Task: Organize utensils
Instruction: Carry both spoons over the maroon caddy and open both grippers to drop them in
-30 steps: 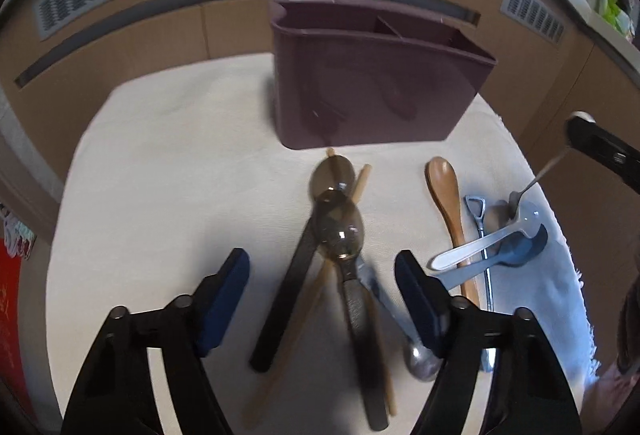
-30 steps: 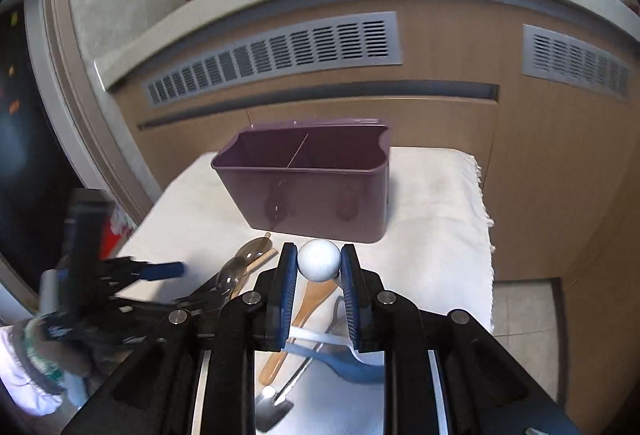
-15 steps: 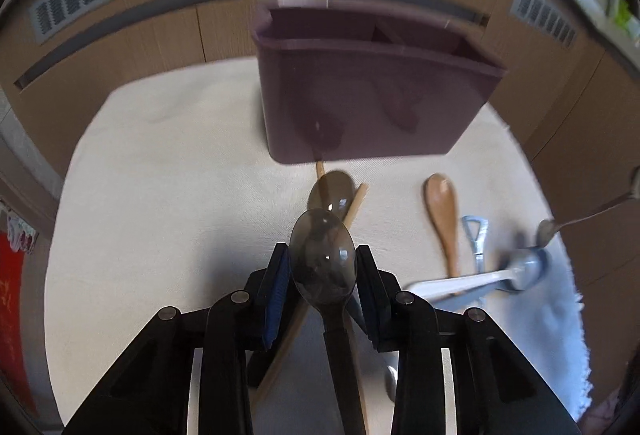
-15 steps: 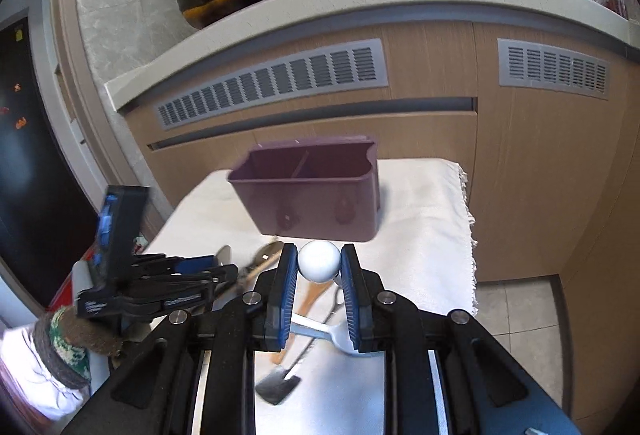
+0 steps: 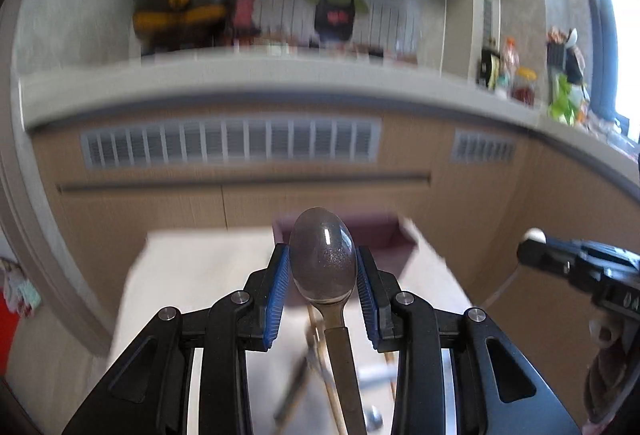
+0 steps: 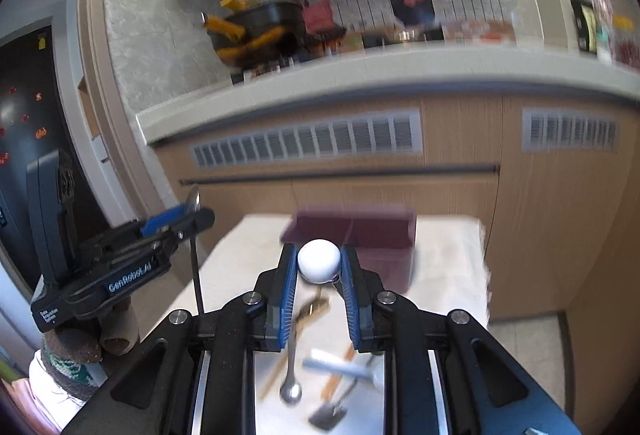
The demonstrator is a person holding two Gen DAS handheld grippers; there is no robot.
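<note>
The spoon (image 5: 322,262) bowl is smoky brown and glossy, its handle golden. The ball-ended utensil (image 6: 319,260) is white, the bin (image 6: 374,235) plum-purple. Both tools carry blue pads (image 5: 279,291) on black frames.

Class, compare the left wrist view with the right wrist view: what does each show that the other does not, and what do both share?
Left wrist only: the dark spoon's full bowl between the left gripper pads.
Right wrist only: the fridge door and a small shovel-shaped utensil on the cloth.
Both: the maroon caddy, and the white ball clamped in the right gripper.

Cloth-covered table (image 6: 448,275), purple caddy (image 6: 376,235), loose utensils (image 6: 320,363)
</note>
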